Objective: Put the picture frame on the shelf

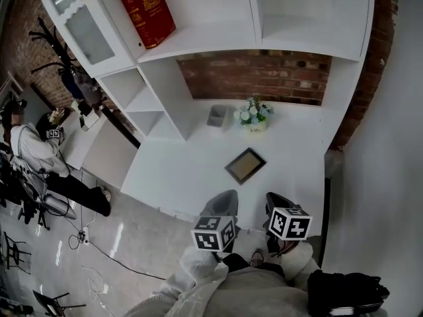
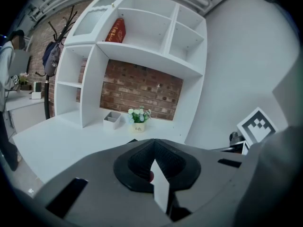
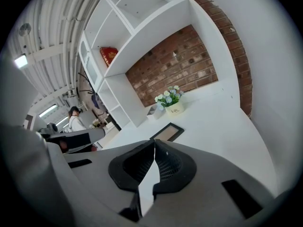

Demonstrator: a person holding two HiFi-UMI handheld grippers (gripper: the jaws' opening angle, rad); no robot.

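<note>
**Left gripper** (image 2: 154, 142): grey two-jaw tool, jaws pressed together at the tips, nothing between them. Held low at the desk's near edge. Judged idle, not yet reaching.

**Right gripper** (image 3: 155, 142): same make, jaws likewise closed on nothing. Sits beside the left one and points over the desk toward the frame, so prob. the better-placed tool for the pick-up.

**Dark-edged rectangular picture frame** (image 1: 245, 166) w/ tan panel: lies flat and skewed on the white desk top (image 1: 178, 170), just ahead of both grippers and touching neither. Not yet on any shelf, so the task is judged unstarted. Lying flat, it gives no edge to pinch w/o opening the jaws first.

**Small cream pot of white and blue flowers** (image 1: 253, 116): at the back, against the red brick wall (image 1: 264, 78).

**Grey open tray** (image 1: 216, 115): left of the pot. Contents unclear at this res.

**White shelf unit** (image 1: 211, 41): above the desk. A red hardback book (image 1: 146, 12) leans in one bay, and the bay to its right looks free.
</note>
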